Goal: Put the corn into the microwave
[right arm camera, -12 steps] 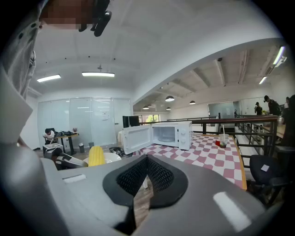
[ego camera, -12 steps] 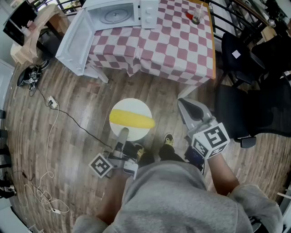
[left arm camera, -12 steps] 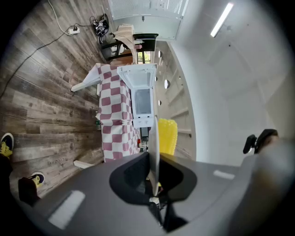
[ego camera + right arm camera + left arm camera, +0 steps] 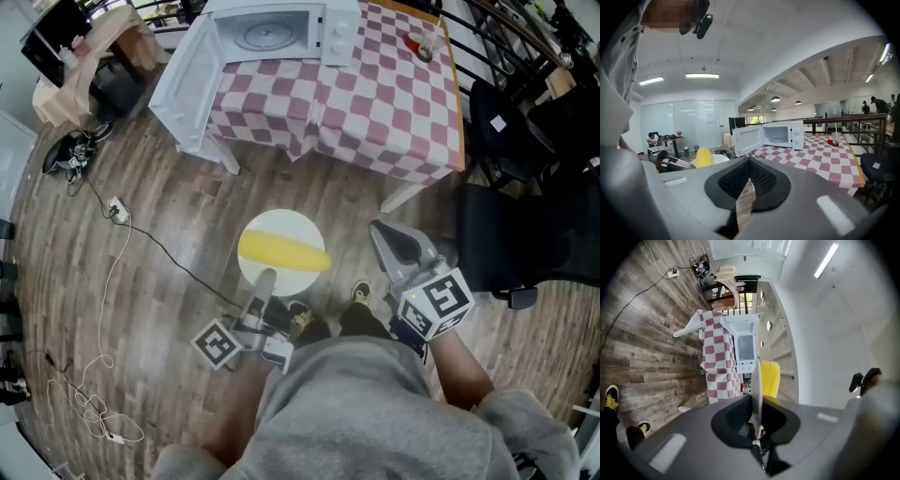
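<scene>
Corn on its plate, open microwave ahead.

My left gripper [image 4: 263, 278] has its fingers clenched on the near rim of the white plate [image 4: 279, 225]. The corn cob [image 4: 283, 251] lies on the plate just beyond them, long axis crosswise to my reach. The microwave [image 4: 281, 31] stands well ahead on the checked table [image 4: 375, 103], door swung left. My right gripper [image 4: 394, 239] is clenched on nothing.
</scene>
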`<state>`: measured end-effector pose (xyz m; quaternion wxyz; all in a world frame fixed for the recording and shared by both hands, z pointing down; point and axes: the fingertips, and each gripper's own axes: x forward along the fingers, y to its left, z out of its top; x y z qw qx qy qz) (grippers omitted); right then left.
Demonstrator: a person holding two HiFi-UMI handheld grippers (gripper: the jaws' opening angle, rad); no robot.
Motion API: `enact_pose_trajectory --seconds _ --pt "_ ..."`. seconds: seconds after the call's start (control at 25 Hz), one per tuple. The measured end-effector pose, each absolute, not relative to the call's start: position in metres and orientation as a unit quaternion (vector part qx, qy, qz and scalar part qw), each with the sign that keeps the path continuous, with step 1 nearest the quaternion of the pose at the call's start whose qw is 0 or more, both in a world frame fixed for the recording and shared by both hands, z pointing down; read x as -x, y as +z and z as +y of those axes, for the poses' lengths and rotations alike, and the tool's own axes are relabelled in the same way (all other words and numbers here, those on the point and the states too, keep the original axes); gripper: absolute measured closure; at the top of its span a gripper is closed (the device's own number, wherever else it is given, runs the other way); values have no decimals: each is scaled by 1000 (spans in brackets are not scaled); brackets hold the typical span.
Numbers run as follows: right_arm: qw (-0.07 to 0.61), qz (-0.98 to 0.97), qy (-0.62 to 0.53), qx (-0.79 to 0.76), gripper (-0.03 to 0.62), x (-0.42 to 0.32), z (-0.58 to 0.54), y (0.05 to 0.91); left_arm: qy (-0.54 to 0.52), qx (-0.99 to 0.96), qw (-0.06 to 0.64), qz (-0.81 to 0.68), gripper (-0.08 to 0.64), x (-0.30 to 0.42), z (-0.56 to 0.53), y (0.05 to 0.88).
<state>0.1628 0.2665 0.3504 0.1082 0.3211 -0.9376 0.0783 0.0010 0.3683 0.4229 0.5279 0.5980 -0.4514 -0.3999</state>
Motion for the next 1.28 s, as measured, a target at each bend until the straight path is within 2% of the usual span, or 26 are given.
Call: enact_pose_trajectory --seconds 0.72,1.28 --pt "109 -933 102 -327 594 -127 253 361 -421 -588 523 -452 532 32 363 415" --pt "112 -930 89 -339 594 -103 166 360 -409 -603 526 -439 532 60 272 410"
